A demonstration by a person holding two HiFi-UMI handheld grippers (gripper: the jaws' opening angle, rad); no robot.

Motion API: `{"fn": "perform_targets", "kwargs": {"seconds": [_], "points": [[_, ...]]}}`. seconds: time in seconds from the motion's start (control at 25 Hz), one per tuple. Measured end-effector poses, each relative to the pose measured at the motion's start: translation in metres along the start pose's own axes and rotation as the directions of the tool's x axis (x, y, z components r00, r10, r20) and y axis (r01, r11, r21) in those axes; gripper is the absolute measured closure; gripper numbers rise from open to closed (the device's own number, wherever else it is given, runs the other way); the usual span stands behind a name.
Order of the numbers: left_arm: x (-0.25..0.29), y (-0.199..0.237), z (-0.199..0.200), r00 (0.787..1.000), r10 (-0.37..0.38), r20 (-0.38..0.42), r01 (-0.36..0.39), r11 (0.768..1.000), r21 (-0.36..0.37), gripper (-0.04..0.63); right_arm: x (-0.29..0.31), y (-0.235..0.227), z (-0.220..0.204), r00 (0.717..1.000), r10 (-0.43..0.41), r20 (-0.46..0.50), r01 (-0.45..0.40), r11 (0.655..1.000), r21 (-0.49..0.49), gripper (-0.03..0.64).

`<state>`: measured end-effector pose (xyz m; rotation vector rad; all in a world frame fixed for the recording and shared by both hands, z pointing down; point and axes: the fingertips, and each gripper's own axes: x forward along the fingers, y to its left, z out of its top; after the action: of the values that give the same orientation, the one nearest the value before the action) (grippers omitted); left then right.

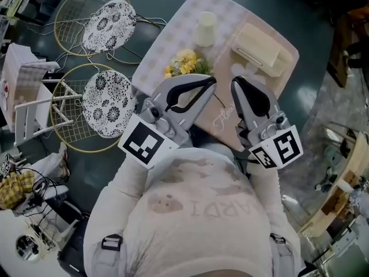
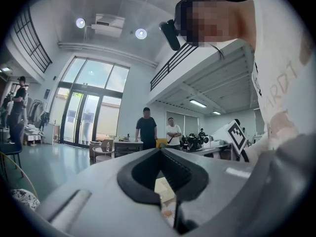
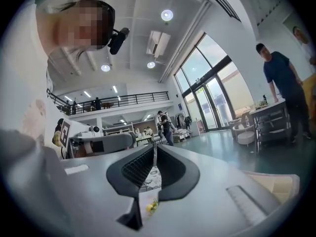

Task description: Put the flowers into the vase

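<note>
A bunch of yellow flowers (image 1: 185, 62) lies on the small checked table (image 1: 161, 42), with a cream vase (image 1: 206, 27) standing upright just beyond it. Both grippers hover over the table's near edge, just short of the flowers. My left gripper (image 1: 211, 81) has its tips together and holds nothing; its own view shows the jaws meeting at a point (image 2: 160, 152). My right gripper (image 1: 235, 83) is empty, and in the right gripper view (image 3: 154, 149) a thin slit shows between its jaws. A bit of the yellow flowers (image 3: 150, 207) shows low in that slit.
A cream box (image 1: 259, 48) lies on the table's right side. Two round wire chairs with patterned cushions (image 1: 108, 25) (image 1: 106, 103) stand to the left of the table, and a white rack (image 1: 29, 103) further left. People stand in the hall (image 2: 146, 127).
</note>
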<state>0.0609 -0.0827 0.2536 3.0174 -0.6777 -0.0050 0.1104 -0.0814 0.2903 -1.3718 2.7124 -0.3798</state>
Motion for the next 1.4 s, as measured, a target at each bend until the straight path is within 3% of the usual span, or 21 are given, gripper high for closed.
{"fn": "perform_targets", "kwargs": {"seconds": [0.24,0.44,0.64,0.92,1.12,1.24,1.4], "points": [[0.005,0.028,-0.008,0.999,-0.033,-0.020,0.032,0.999,-0.016,0.594,0.024,-0.024,-0.059,0.975,-0.057,-0.217,0.051,0.998,-0.032,0.554],[0.004,0.057,-0.016,0.999,-0.034,-0.025,0.033,0.998,-0.046,0.594,0.043,-0.046,-0.124,0.900,-0.084,-0.427,0.068,0.996,-0.054,0.512],[0.000,0.087,-0.039,0.998,-0.021,-0.054,0.016,0.995,-0.096,0.595,0.048,-0.056,-0.194,0.781,-0.060,-0.621,0.032,0.998,-0.057,0.511],[-0.001,0.123,-0.073,0.996,-0.018,-0.085,0.002,0.983,-0.182,0.594,0.048,-0.055,-0.287,0.552,-0.008,-0.834,-0.054,0.998,-0.045,0.488],[0.003,0.124,-0.091,0.993,-0.030,-0.117,0.004,0.976,-0.217,0.595,0.039,-0.053,-0.321,0.395,0.007,-0.919,-0.121,0.992,-0.044,0.488],[0.002,0.129,-0.101,0.991,-0.033,-0.130,0.001,0.971,-0.238,0.595,0.044,-0.052,-0.335,0.333,0.004,-0.943,-0.153,0.987,-0.050,0.496],[-0.001,0.131,-0.112,0.990,-0.030,-0.140,-0.007,0.967,-0.254,0.595,0.050,-0.055,-0.345,0.276,-0.028,-0.961,-0.183,0.980,-0.081,0.526]]}}
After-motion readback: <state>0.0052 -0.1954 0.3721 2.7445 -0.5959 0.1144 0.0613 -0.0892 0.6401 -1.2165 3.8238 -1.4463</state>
